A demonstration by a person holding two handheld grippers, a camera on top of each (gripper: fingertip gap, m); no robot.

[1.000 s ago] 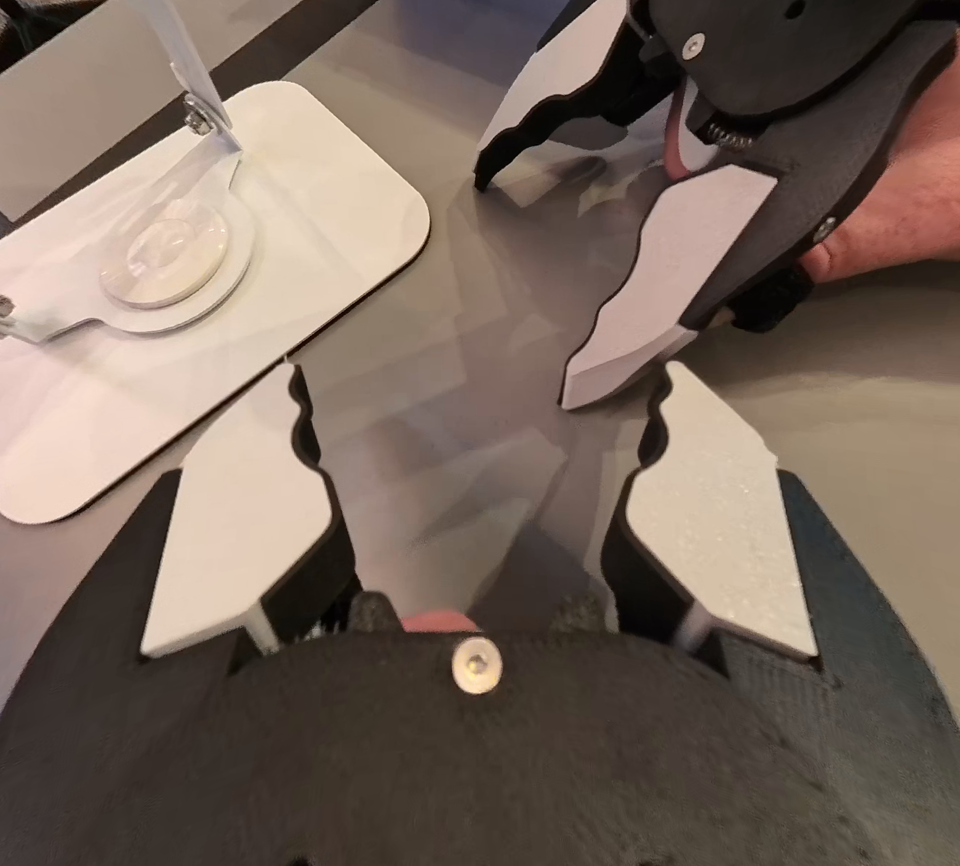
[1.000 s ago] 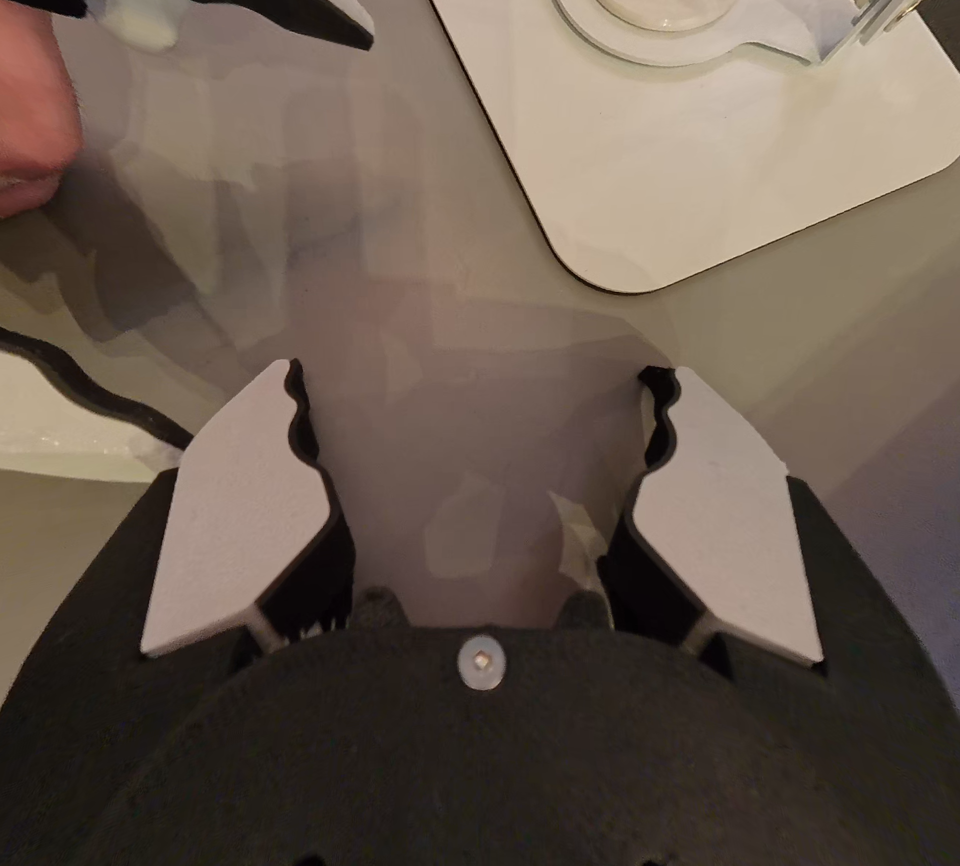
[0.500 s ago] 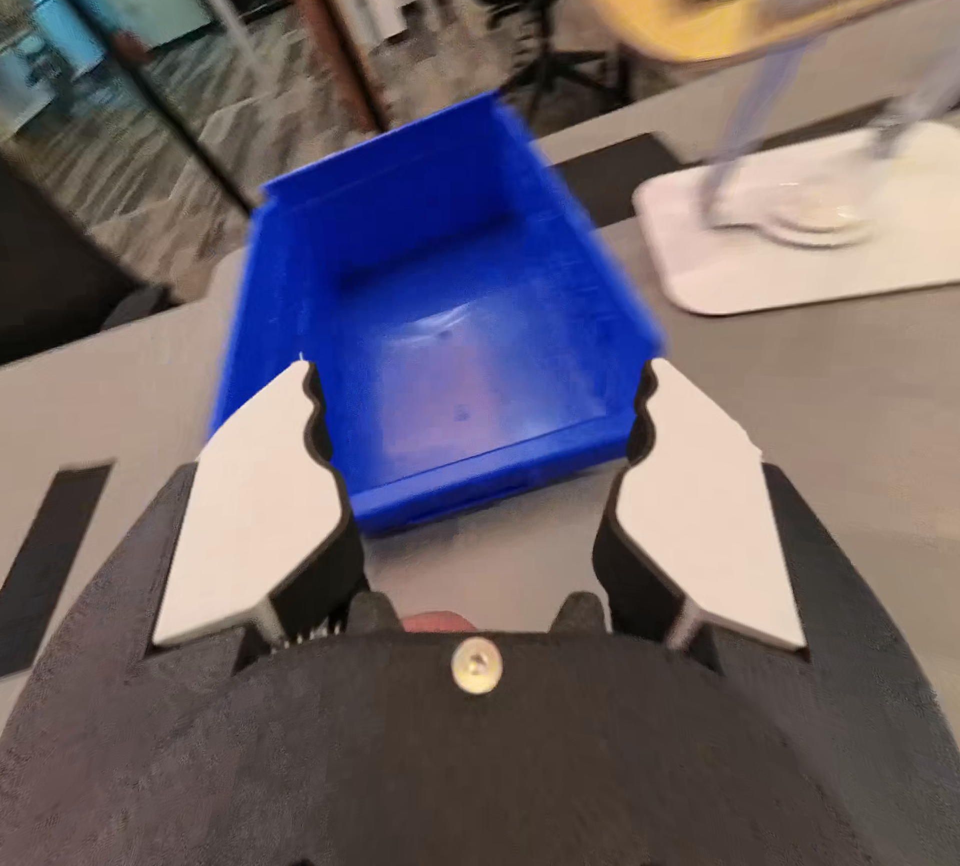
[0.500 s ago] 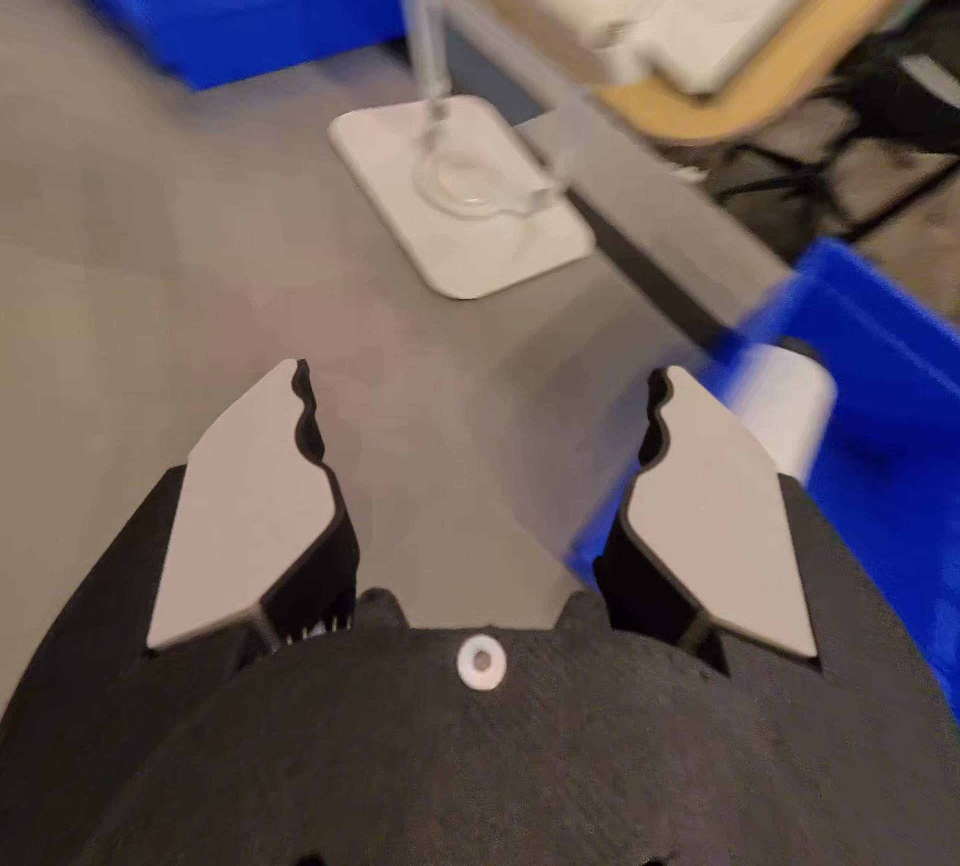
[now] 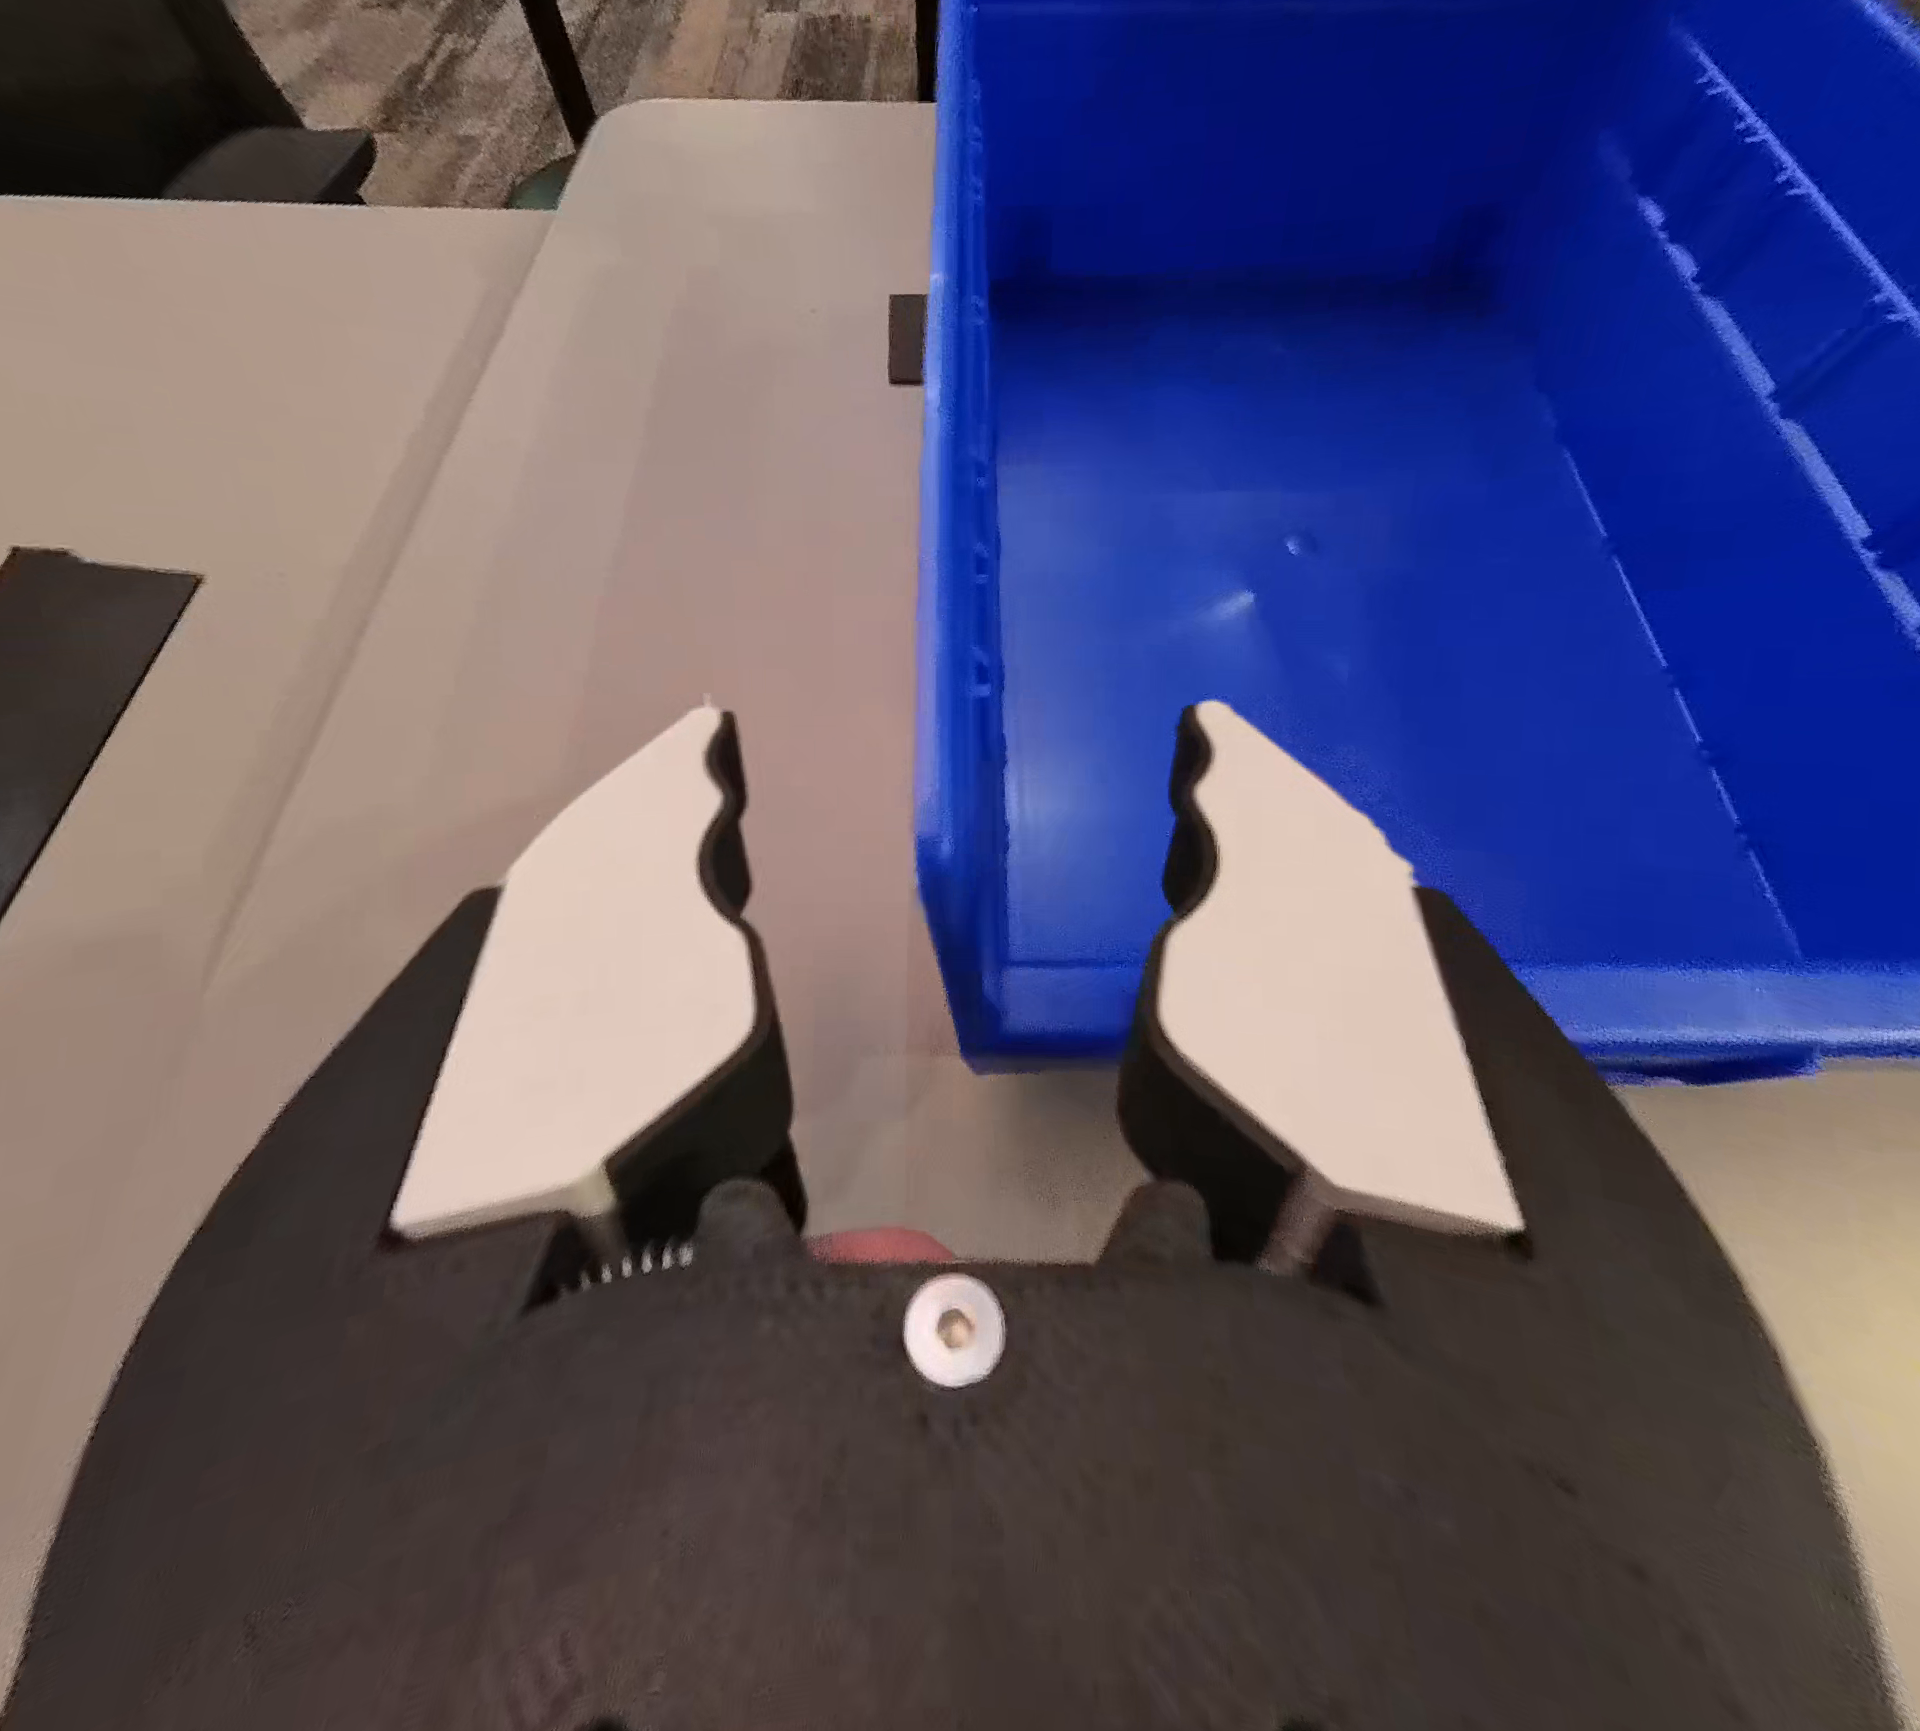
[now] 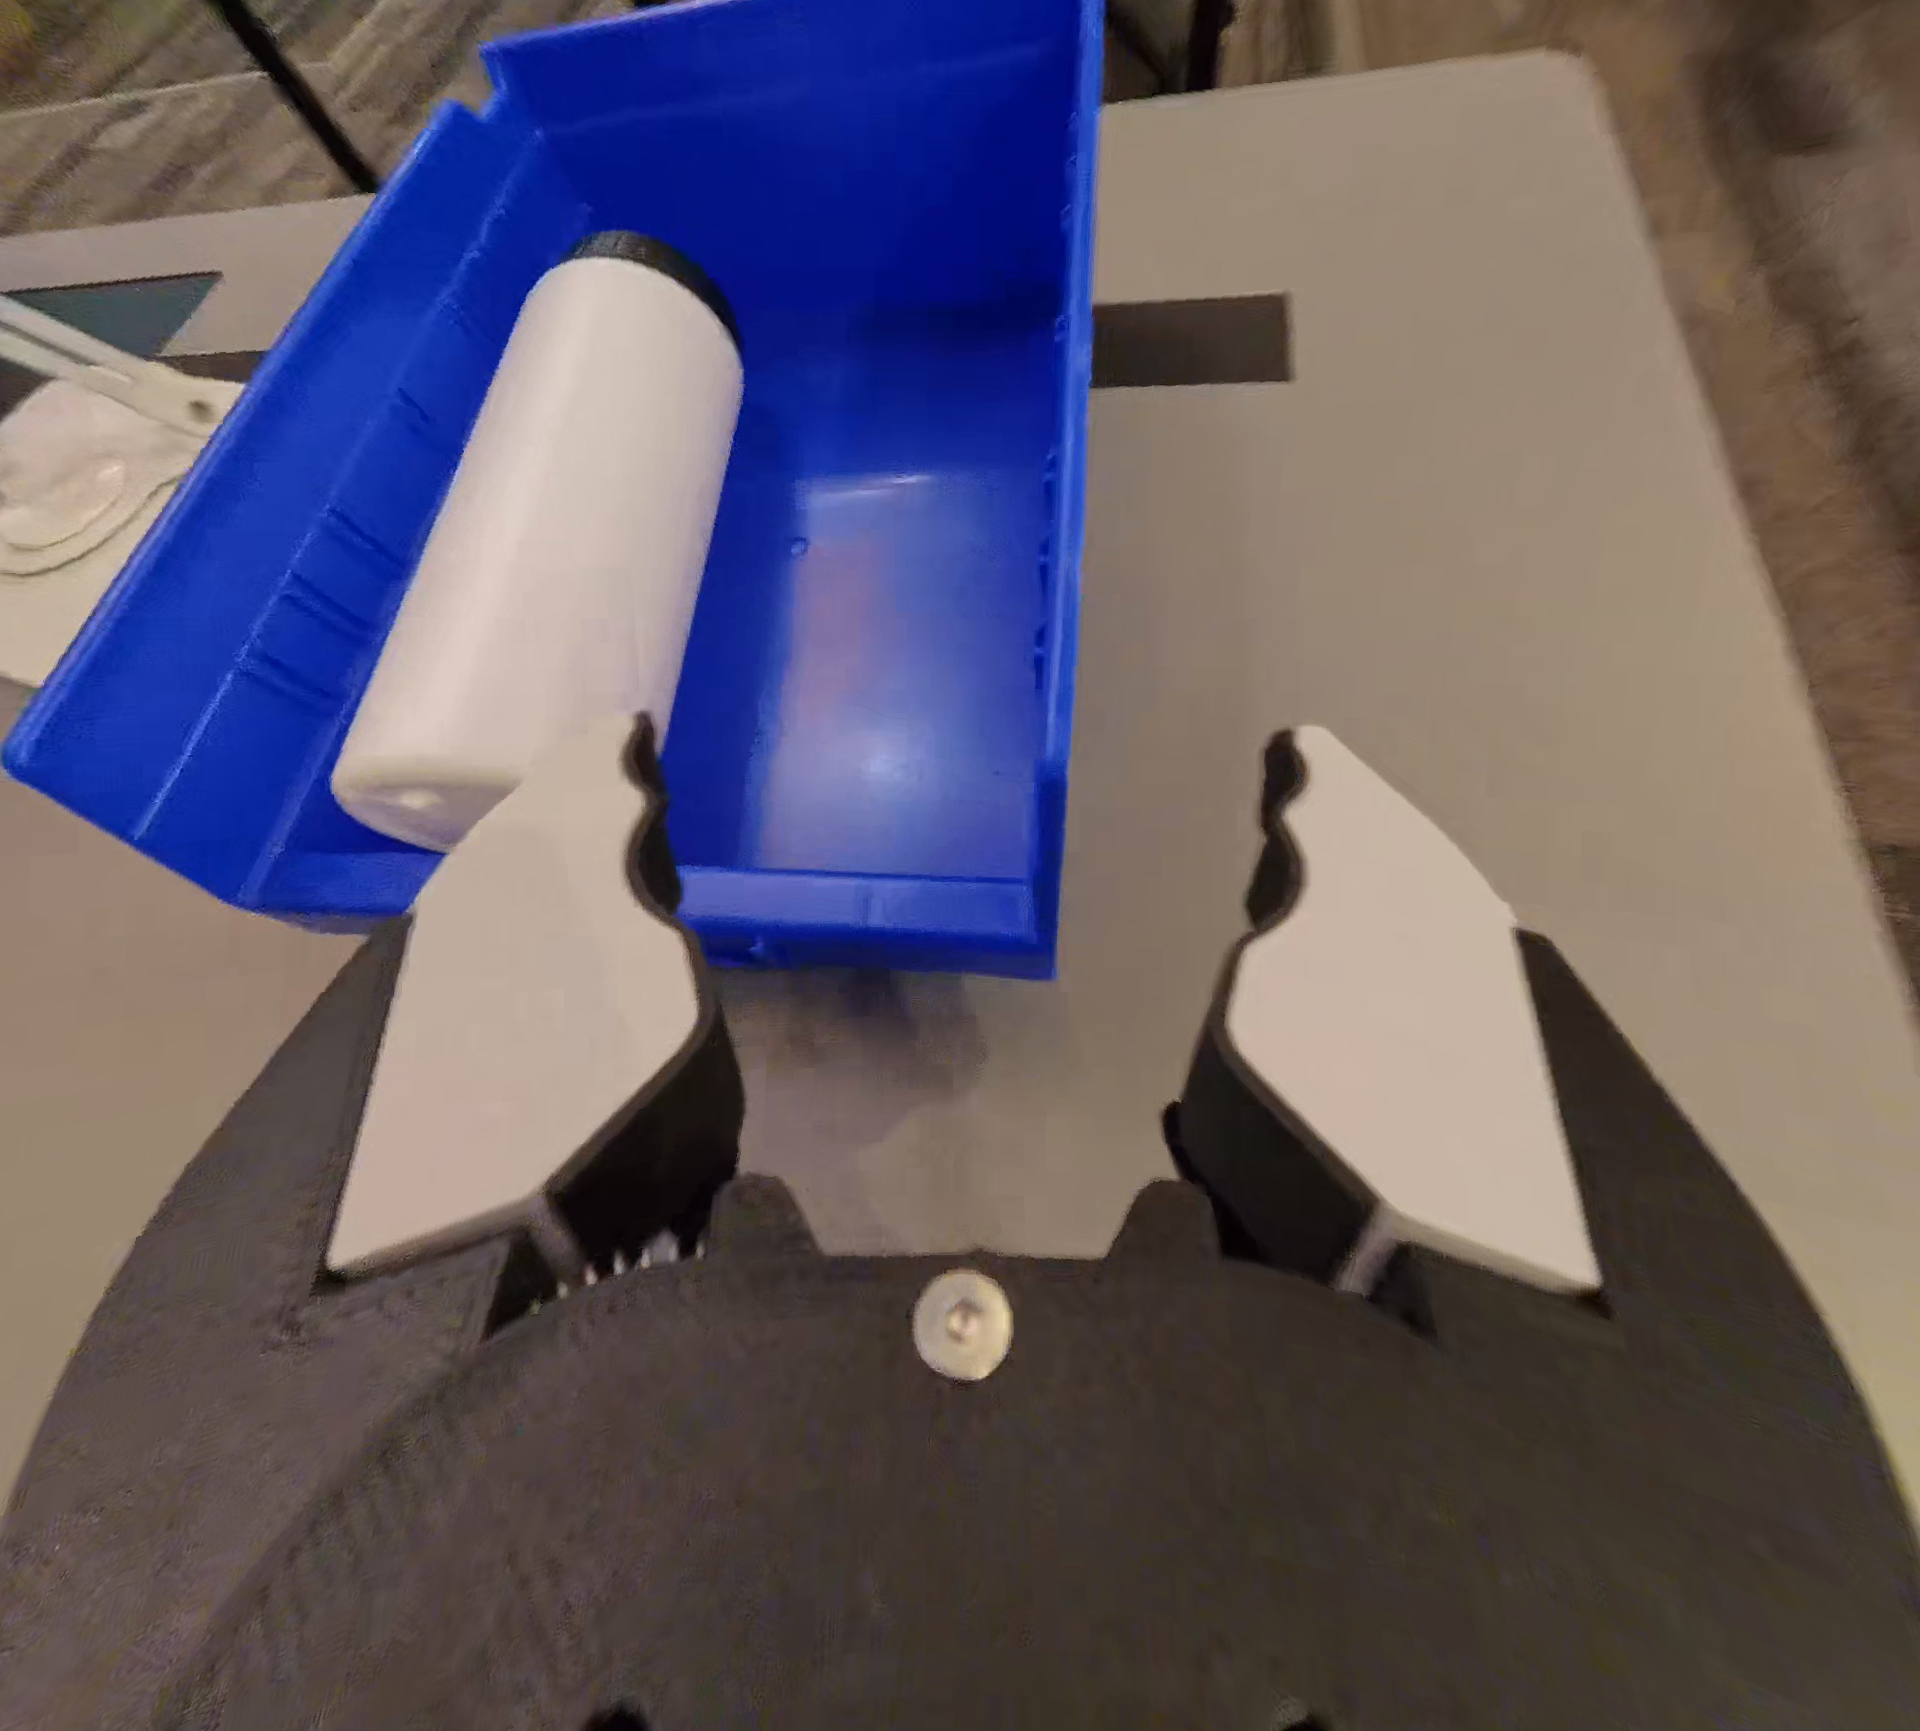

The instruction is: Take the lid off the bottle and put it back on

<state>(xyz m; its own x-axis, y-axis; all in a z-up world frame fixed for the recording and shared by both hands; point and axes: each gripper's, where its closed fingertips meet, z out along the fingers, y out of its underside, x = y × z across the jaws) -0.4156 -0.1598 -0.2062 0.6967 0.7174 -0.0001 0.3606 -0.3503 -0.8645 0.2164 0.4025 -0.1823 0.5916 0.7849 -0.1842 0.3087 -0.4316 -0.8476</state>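
A white bottle [image 6: 561, 528] with a black lid [image 6: 655, 263] lies on its side along the left wall of a blue bin [image 6: 935, 331] in the right wrist view, lid end pointing away. My right gripper [image 6: 961, 736] is open and empty, held above the bin's near edge, to the right of the bottle's base. My left gripper [image 5: 956, 715] is open and empty, over the near left corner of an empty blue bin [image 5: 1351, 590]. No bottle shows in the left wrist view.
A second blue bin [image 5: 1818, 227] stands to the right of the empty one. A white stand base [image 6: 73, 476] sits left of the bottle's bin. Black tape strips [image 6: 1195, 336] [image 5: 83, 673] mark the grey table [image 5: 520, 486]. The table's far edge [image 6: 1351, 81] is close behind the bins.
Both grippers lifted from low over the table by the white stand base and swung apart. The left now faces an empty bin, the right the bin with the bottle. Both stayed open.
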